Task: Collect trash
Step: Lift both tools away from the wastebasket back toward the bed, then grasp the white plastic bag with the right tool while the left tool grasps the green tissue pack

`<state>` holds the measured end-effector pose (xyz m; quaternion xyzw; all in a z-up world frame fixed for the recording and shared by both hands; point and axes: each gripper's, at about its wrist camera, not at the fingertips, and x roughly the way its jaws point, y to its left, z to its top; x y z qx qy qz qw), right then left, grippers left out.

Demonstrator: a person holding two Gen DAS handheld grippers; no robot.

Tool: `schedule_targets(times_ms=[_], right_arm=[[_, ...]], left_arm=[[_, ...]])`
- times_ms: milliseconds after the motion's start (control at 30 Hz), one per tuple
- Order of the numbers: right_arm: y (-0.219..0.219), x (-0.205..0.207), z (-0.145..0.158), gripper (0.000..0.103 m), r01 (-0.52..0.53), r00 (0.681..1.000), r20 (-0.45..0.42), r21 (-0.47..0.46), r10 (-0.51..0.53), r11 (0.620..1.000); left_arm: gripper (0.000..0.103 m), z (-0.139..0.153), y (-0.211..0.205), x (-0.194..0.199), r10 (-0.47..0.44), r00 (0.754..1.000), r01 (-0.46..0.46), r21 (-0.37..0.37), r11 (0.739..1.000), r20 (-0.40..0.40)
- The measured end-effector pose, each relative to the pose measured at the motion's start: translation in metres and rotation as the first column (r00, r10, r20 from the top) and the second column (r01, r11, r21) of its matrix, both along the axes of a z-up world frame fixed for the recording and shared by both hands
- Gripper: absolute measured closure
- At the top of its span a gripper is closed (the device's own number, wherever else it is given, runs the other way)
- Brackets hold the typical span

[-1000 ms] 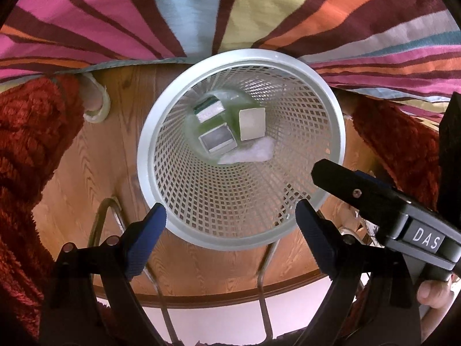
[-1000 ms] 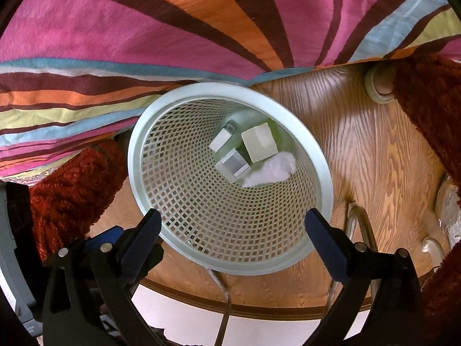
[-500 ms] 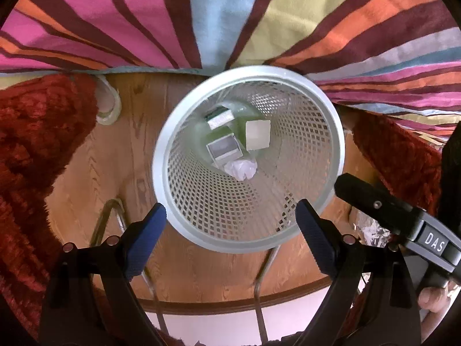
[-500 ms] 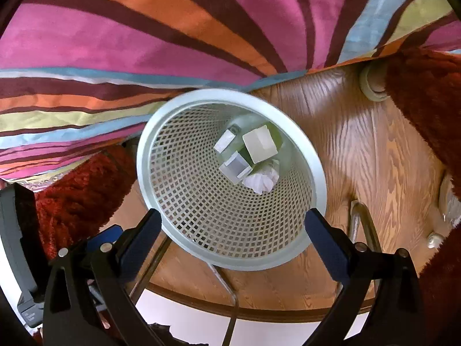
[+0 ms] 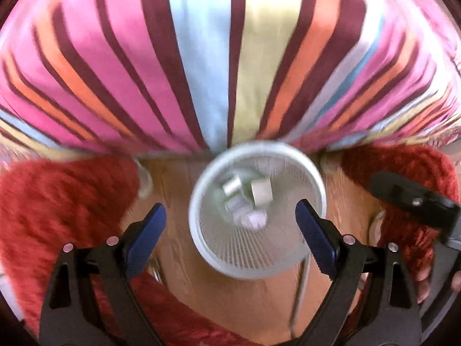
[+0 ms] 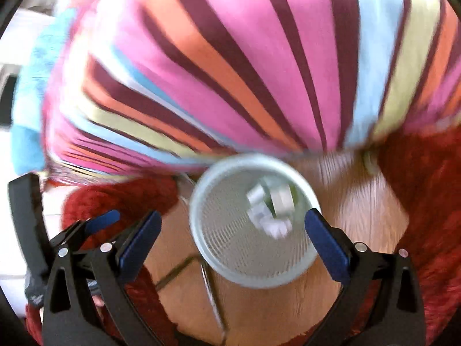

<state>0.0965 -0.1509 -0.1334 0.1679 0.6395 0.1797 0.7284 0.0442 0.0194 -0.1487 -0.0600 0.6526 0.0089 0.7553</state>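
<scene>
Since 1 second ago you pulled both grippers up and away, so the white mesh wastebasket (image 5: pixel 256 210) shrank in each view and the frames smeared with motion.

From the left wrist view, your left gripper (image 5: pixel 230 225) was spread wide with nothing between its blue pads (image 5: pixel 147 227); I judge that fits a drop already made. The basket stood upright on the wooden floor (image 5: pixel 173 190), mouth facing straight up at the camera, its long axis vertical, against the striped multicoloured fabric (image 5: pixel 201 72) and between red shaggy rugs (image 5: pixel 57 201). At its bottom lay the trash: small pale boxes (image 5: pixel 260 191) and a crumpled white tissue (image 5: pixel 253 219). Your right gripper's black body (image 5: pixel 412 199) showed at the right edge.

From the right wrist view, your right gripper (image 6: pixel 233 233) was equally wide open and empty, above the same wastebasket (image 6: pixel 253 259). The boxes (image 6: pixel 283 199) and tissue (image 6: pixel 275 227) rested inside, too blurred to give their own orientation. The left gripper (image 6: pixel 100 222) sat at lower left.
</scene>
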Motion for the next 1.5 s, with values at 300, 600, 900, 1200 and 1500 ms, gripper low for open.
schedule_targets(times_ms=[300,600,900,1200,1500], right_arm=[[-0.003,0.032,0.125,0.008,0.007,0.774,0.631,-0.105,0.061,0.994],[-0.001,0.095,0.147,0.008,0.011,0.681,0.724,-0.165,0.114,0.986],[0.005,0.160,0.135,0.008,-0.045,0.689,0.698,-0.225,0.193,0.973],[0.022,0.209,0.132,0.008,-0.144,0.670,0.666,-0.314,0.326,0.938],[0.038,0.237,0.122,0.008,-0.228,0.682,0.615,-0.335,0.395,0.914]], left_arm=[[0.014,0.091,-0.003,0.038,-0.041,0.935,0.007,0.099,0.995,0.353],[0.014,0.122,-0.014,0.111,-0.047,0.899,0.025,0.056,0.998,0.435],[0.014,0.109,-0.015,0.180,-0.026,0.918,0.020,0.018,1.000,0.395],[0.014,0.092,-0.017,0.221,-0.028,0.937,0.023,0.018,1.000,0.348],[0.014,0.088,-0.018,0.240,-0.033,0.935,0.023,0.032,0.999,0.354]])
